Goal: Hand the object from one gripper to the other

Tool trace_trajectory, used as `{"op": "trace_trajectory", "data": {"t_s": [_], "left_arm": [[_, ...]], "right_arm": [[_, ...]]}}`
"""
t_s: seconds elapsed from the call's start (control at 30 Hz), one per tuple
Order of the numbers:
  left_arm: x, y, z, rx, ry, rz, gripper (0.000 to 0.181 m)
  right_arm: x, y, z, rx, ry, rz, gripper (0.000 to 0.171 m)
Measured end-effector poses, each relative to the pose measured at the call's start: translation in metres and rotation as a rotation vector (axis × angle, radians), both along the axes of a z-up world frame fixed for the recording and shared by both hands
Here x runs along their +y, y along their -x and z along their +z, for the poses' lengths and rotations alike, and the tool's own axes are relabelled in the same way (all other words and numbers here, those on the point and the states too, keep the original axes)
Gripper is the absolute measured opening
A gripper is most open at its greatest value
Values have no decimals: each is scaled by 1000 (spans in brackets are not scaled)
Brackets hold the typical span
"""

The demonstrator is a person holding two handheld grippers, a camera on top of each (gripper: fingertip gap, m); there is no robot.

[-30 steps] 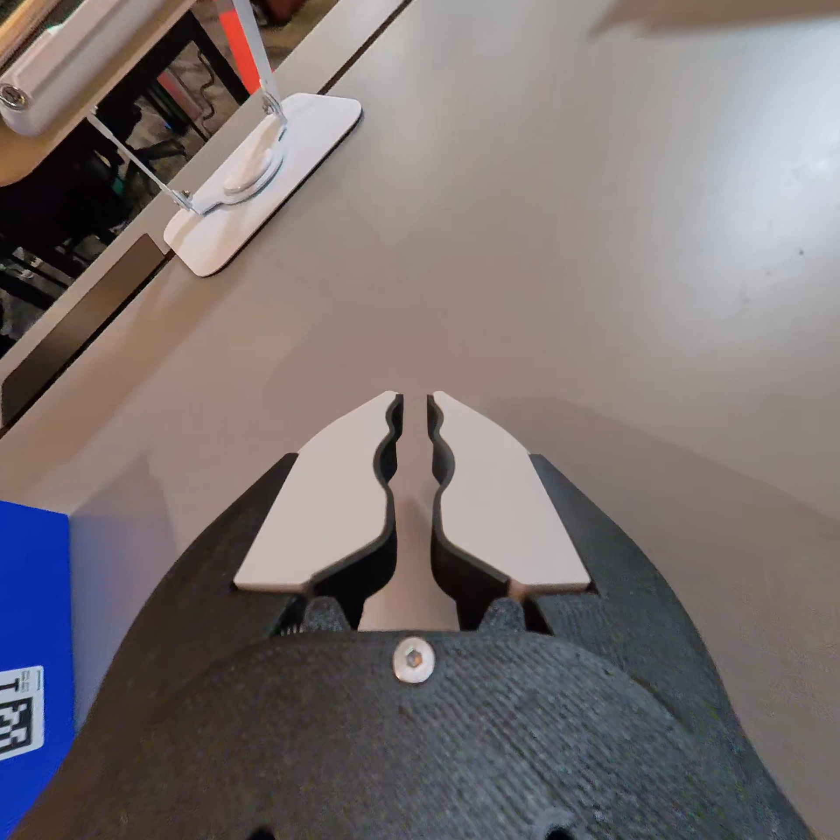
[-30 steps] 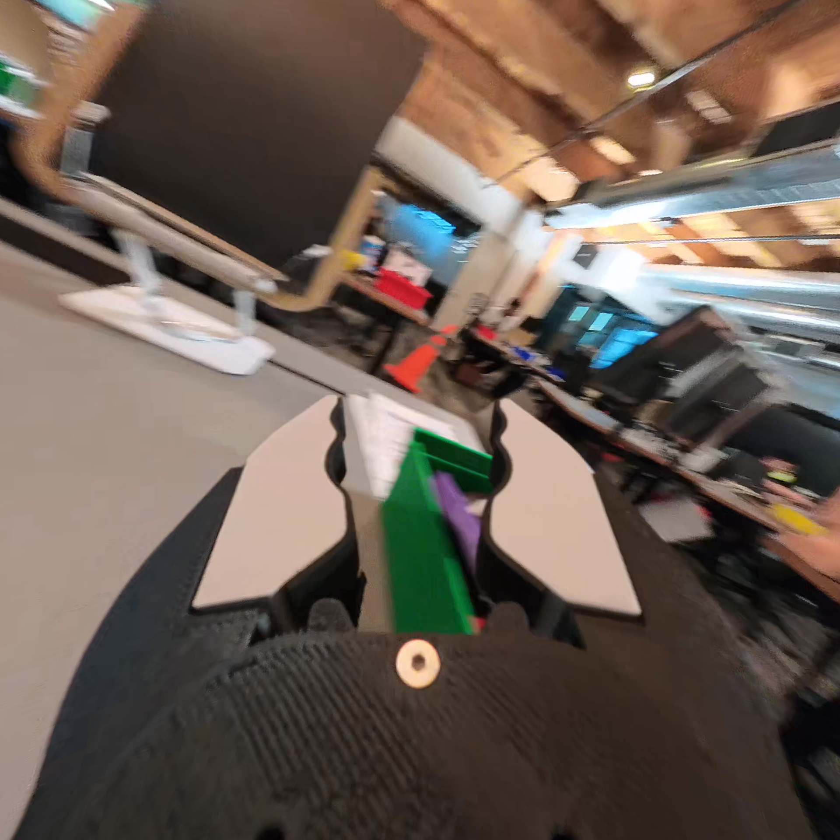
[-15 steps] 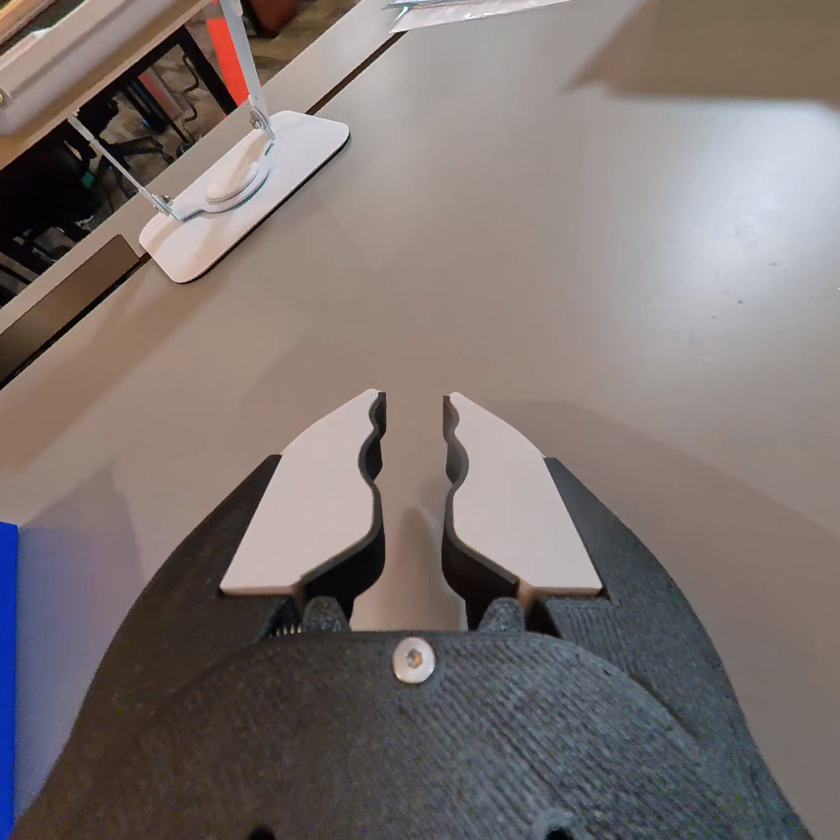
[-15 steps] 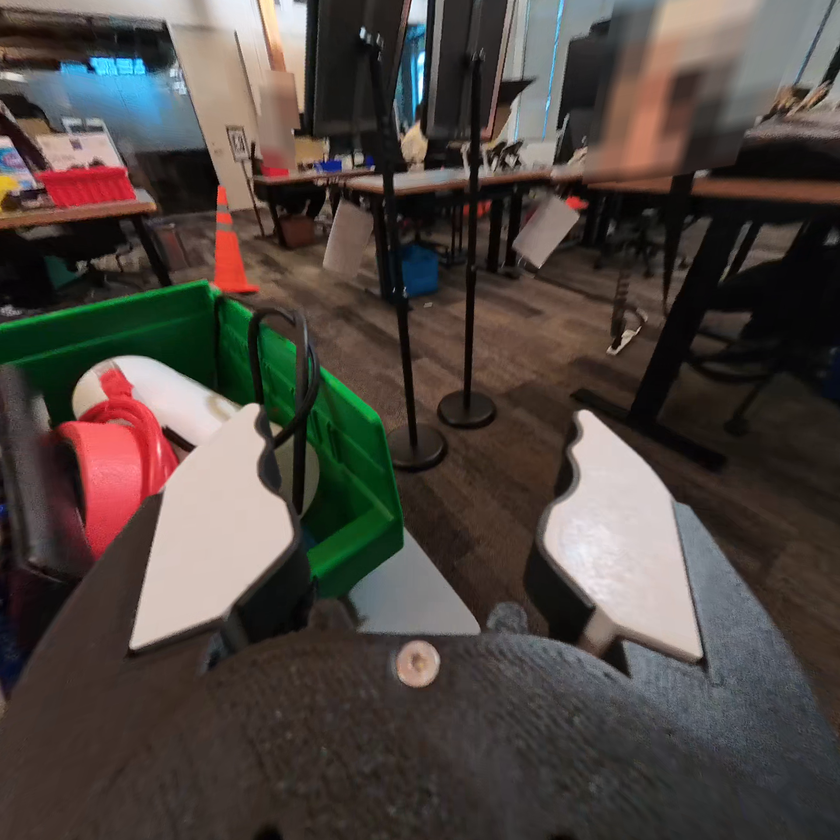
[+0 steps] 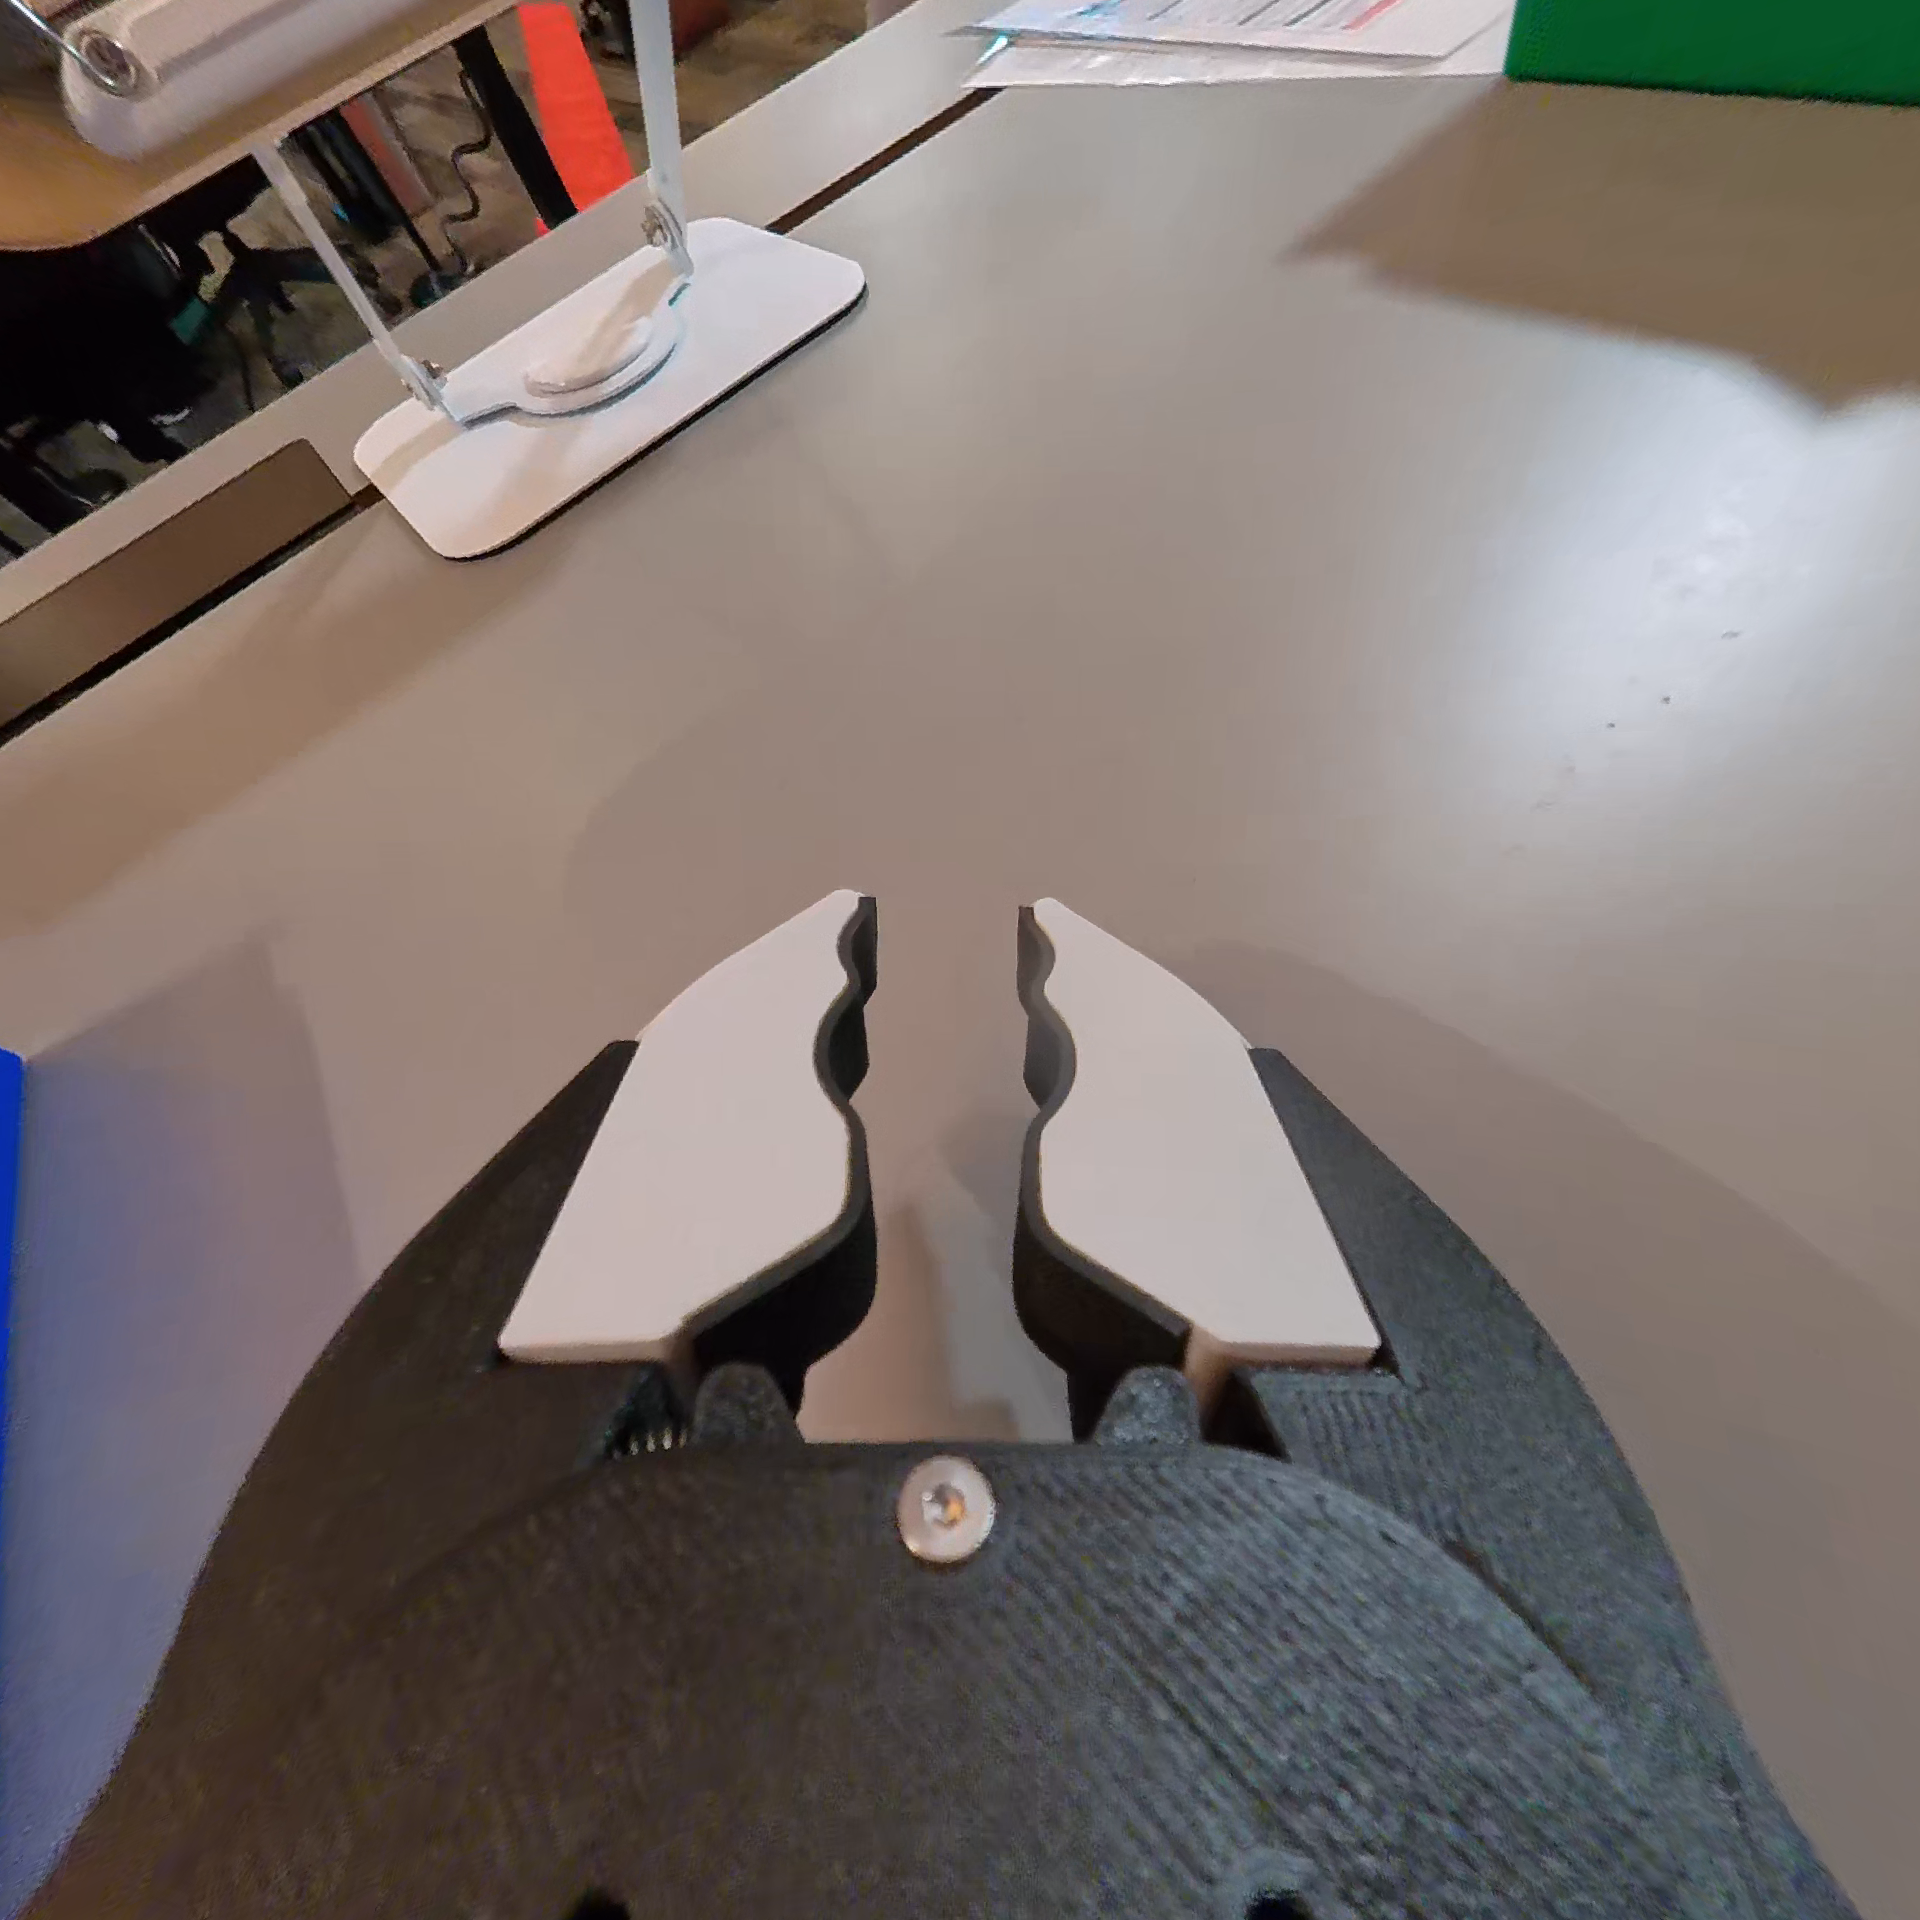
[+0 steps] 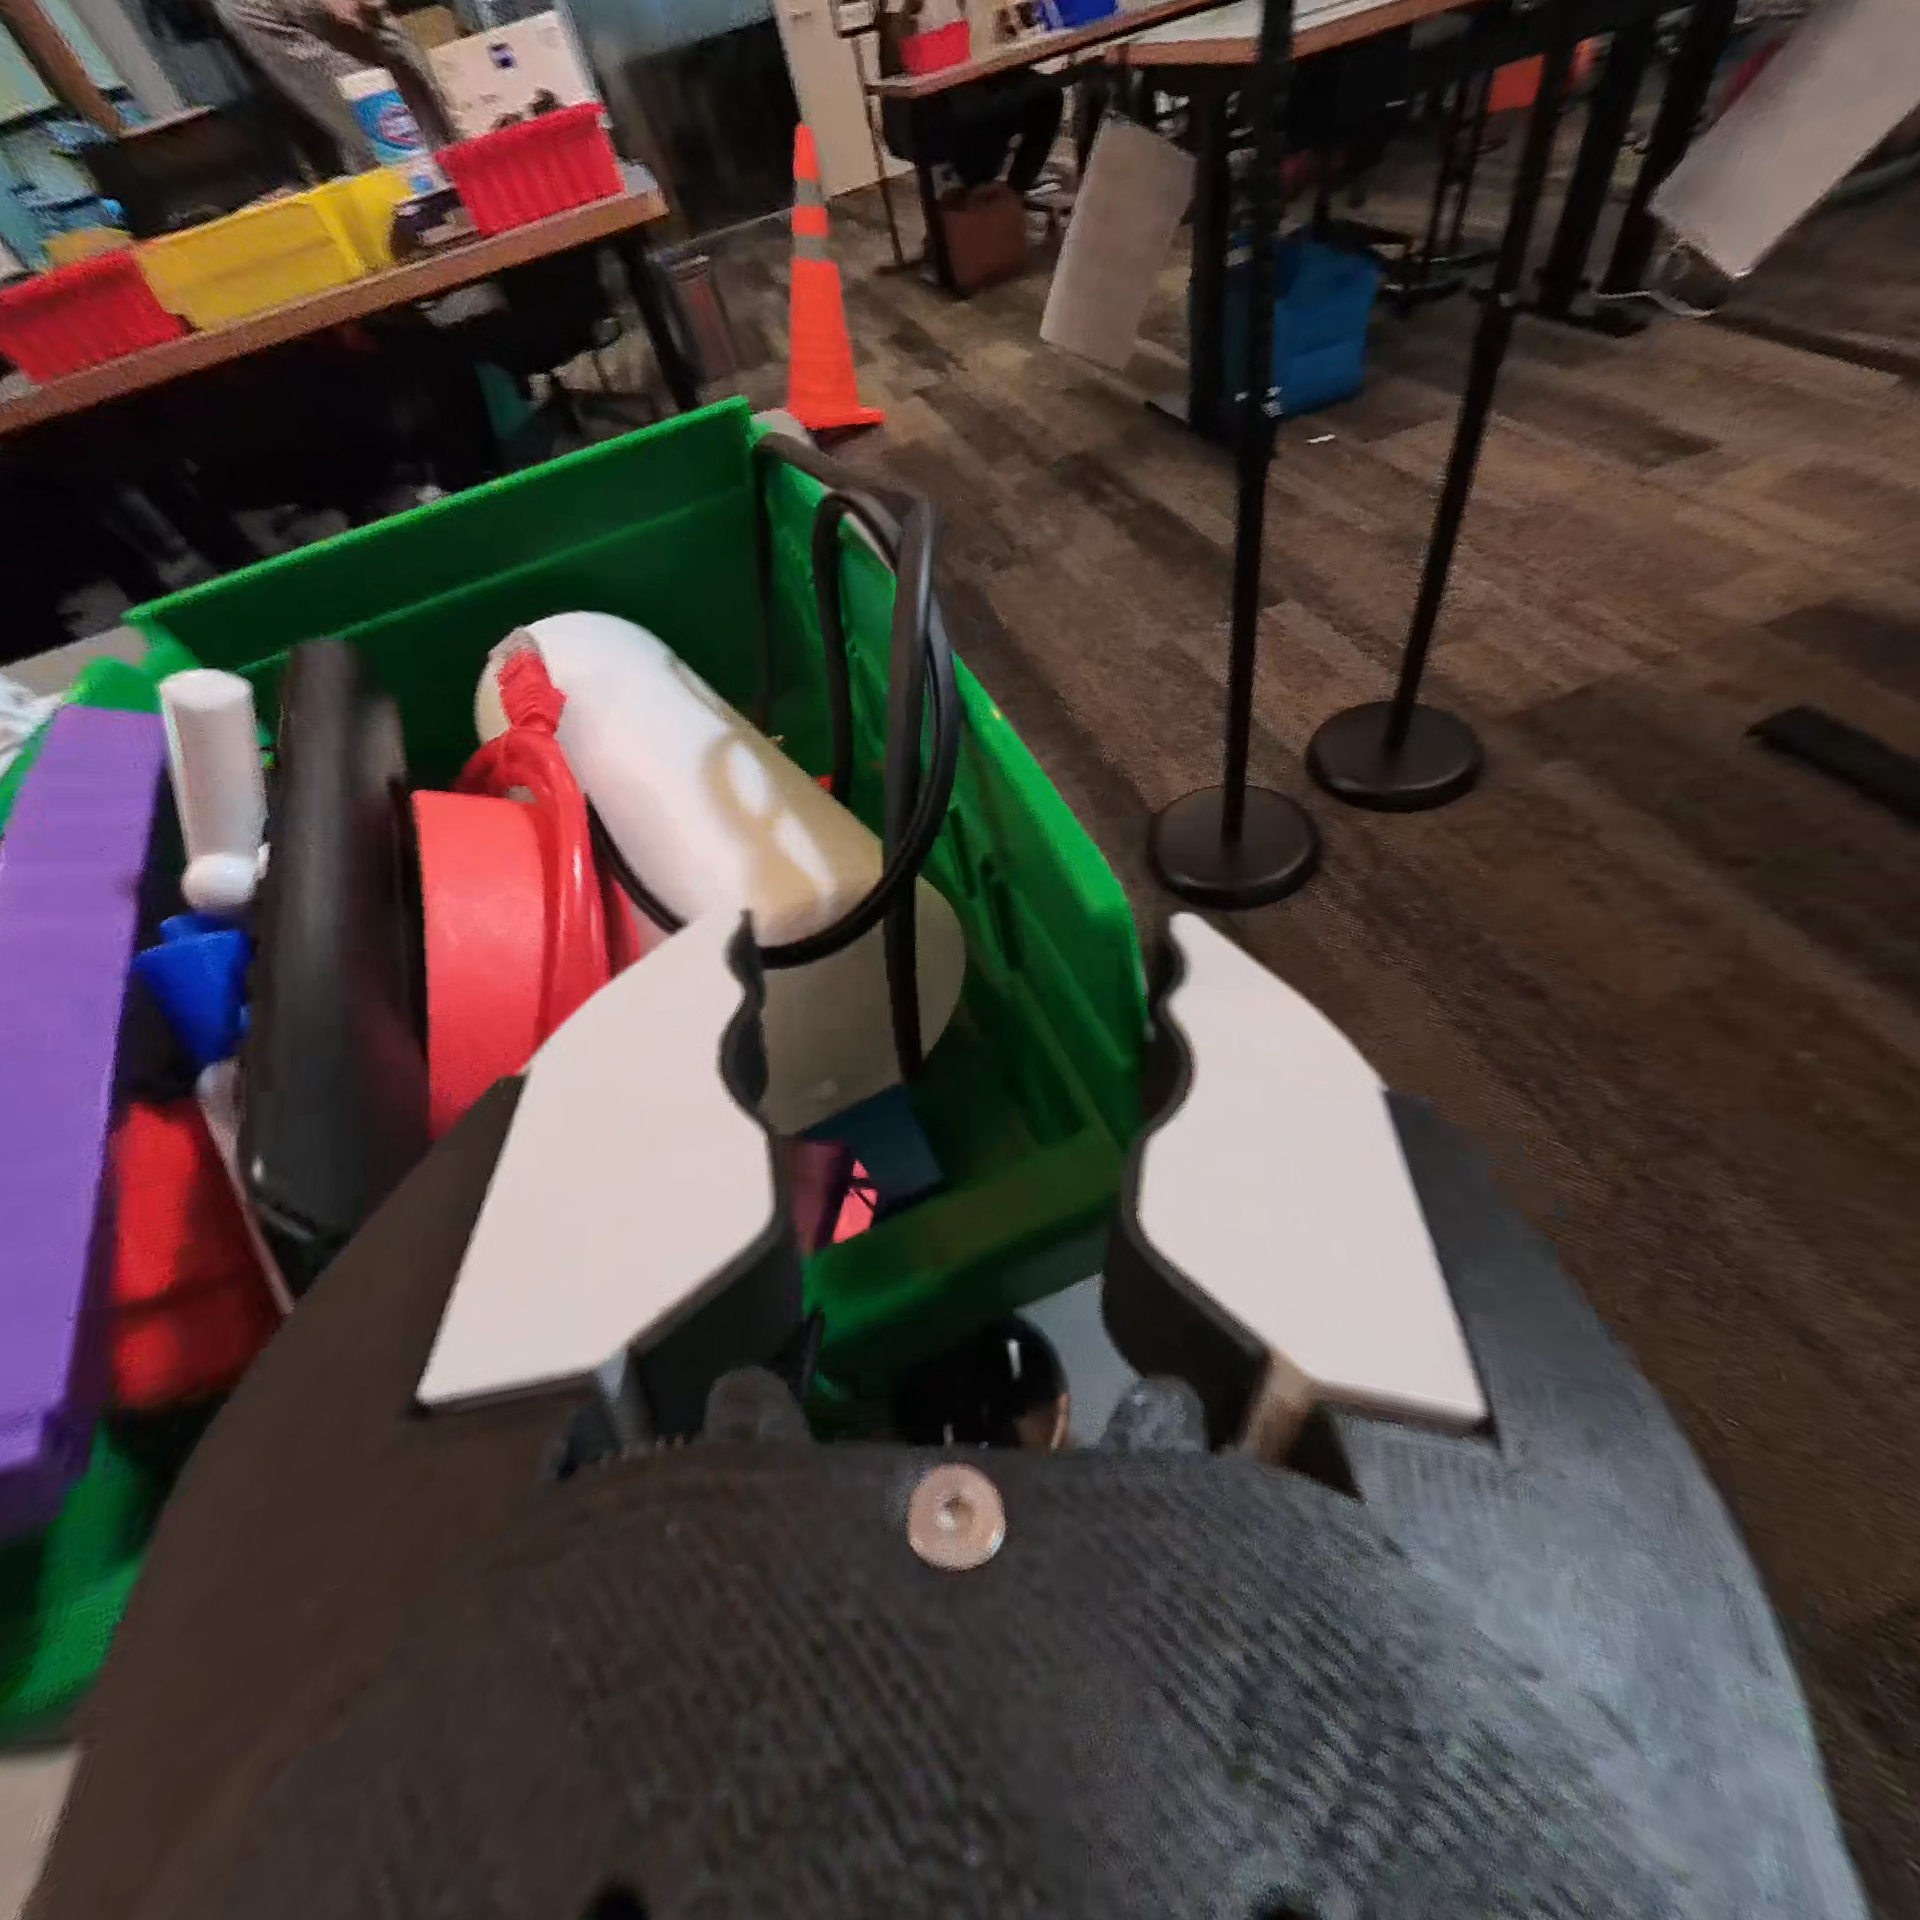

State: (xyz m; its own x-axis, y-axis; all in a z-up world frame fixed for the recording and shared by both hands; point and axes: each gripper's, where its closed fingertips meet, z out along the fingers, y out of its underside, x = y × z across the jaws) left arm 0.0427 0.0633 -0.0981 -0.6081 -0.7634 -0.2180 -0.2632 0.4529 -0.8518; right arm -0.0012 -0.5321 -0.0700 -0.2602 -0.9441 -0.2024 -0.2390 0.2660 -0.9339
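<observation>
Picking is the step in hand, not the handover itself: neither gripper is holding anything. The right gripper (image 6: 951, 940) is hovering over the near corner of a green bin (image 6: 1039, 862) with its fingers spread wide and empty, looking down into a jumble: a white cylinder (image 6: 686, 769), a looped black cable (image 6: 914, 665), a red roll (image 6: 499, 935), a purple block (image 6: 62, 1039) and a small white peg (image 6: 213, 769). Which of these is the object to be handed over cannot be told, since the task does not name it; whichever it is, it is probably lying in that bin. The left gripper (image 5: 945, 909) is waiting low above the bare grey counter (image 5: 1247, 675), its fingers parted by a narrow gap with nothing between them, well apart from the white stand base (image 5: 613, 384) at the counter's far edge. The next move seems to call for the right gripper to dip into the bin and close on one item; the cable draped over the white cylinder could snag it. The left fingers would likely need to open wider before receiving.
</observation>
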Motion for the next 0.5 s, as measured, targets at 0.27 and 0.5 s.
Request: {"op": "trace_trajectory", "data": {"t_s": [0.27,0.5], "left_arm": [[-5,-2,-2,5,-11,-15,25],[-8,-2,-3,-7,-36,-30,25]], "right_arm": [[81,-7,-3,62,4,422,26],[80,-22,6,31,97,292,44]]}}
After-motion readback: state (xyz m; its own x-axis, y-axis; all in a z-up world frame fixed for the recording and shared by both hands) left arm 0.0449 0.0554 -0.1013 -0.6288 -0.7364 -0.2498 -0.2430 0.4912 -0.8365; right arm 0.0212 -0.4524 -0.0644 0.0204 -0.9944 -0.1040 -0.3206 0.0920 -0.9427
